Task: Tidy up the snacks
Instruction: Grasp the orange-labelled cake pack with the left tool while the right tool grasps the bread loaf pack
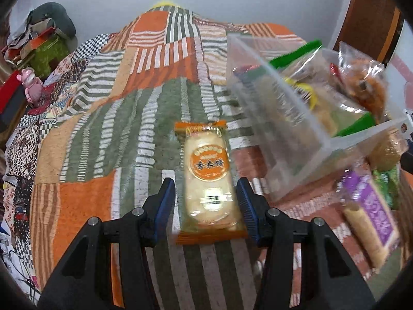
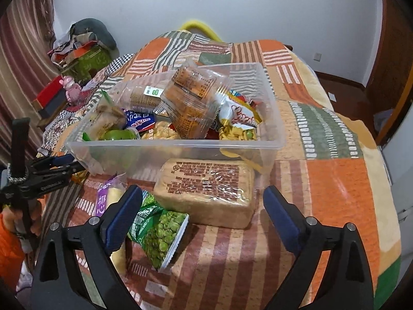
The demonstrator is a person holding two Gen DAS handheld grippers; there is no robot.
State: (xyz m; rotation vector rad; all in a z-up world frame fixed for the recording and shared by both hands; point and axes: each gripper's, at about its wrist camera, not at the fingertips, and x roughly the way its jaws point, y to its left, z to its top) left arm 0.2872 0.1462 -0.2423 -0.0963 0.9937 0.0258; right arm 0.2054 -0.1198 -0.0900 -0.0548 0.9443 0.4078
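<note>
Landmark: clear plastic bin [image 2: 178,147] on the bed.

Hard to read: left wrist view is motion-blurred; bin [image 1: 281,129] and its contents smear, labels illegible. The purple-label packet [image 1: 371,214] just in front of the bin is blurred there, and in the right wrist view it [image 2: 103,199] is half hidden behind the right finger. The left gripper [image 2: 51,166] shows at the bin's left front corner, seen side-on; its jaws cannot be judged from that view. The person's hand is cut off at the frame edge.

Surface and room: bed covered by a patchwork blanket [image 2: 333,180] in orange, green and striped blocks. White wall beyond the bin; a pile of boxes and clothes [image 2: 82,44] well to the bin's left, a pink toy figure [image 2: 71,87] near it. Wooden door on the far right.

Task items: bin heaped with mixed snack bags. Directly in front of the bin, touching its front wall, lies a large tan cracker pack [image 2: 209,193]. A green pea bag [image 2: 157,235] leans against that pack's left end.

Pose: left gripper [image 1: 206,201] points forward along the blanket, left of the bin; jaws parted, flanking an orange-label rice cracker packet [image 1: 206,180] with a small gap visible on the left side, contact unclear on the right. Right gripper [image 2: 204,222] sits in front of the bin, jaws released and wide, straddling the cracker pack and pea bag without touching the pack.
</note>
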